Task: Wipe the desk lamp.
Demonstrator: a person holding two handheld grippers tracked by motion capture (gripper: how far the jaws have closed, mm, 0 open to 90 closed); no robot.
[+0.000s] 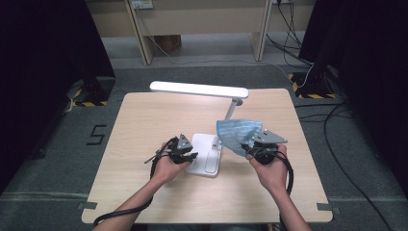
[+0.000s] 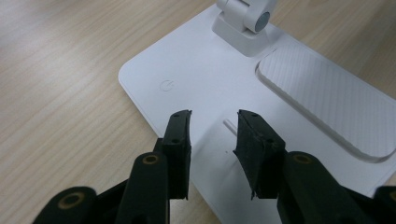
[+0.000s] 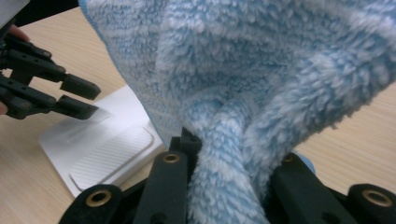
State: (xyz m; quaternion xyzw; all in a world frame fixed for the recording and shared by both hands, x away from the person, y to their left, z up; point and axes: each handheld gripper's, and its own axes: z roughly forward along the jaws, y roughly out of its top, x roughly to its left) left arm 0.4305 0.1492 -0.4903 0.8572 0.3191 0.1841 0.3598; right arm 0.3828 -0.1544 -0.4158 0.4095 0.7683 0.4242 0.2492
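Room: grey floor, dark screens at both sides, wooden bench legs and loose cables at the back. Surface: light wooden table, rounded corners.

Near edge: two forearms enter from below, each hand wrapped round a gripper with a trailing black cable.

Left gripper: near the table's middle, held low and pointing right, over the left edge of the lamp base. In the left gripper view its jaws stand a little apart with nothing between them, above the white plate, just short of the power symbol.

Right gripper: right of the base, raised off the table, pointing left and away. Its jaws are clamped on a fold of blue cloth; the rest of the fleecy cloth fans out above and ahead of them.

Middle: the white base carries a ribbed recessed pad and a hinge block.

Far: the lamp's stem rises from the base behind the cloth to a long white head lying parallel to the far edge.
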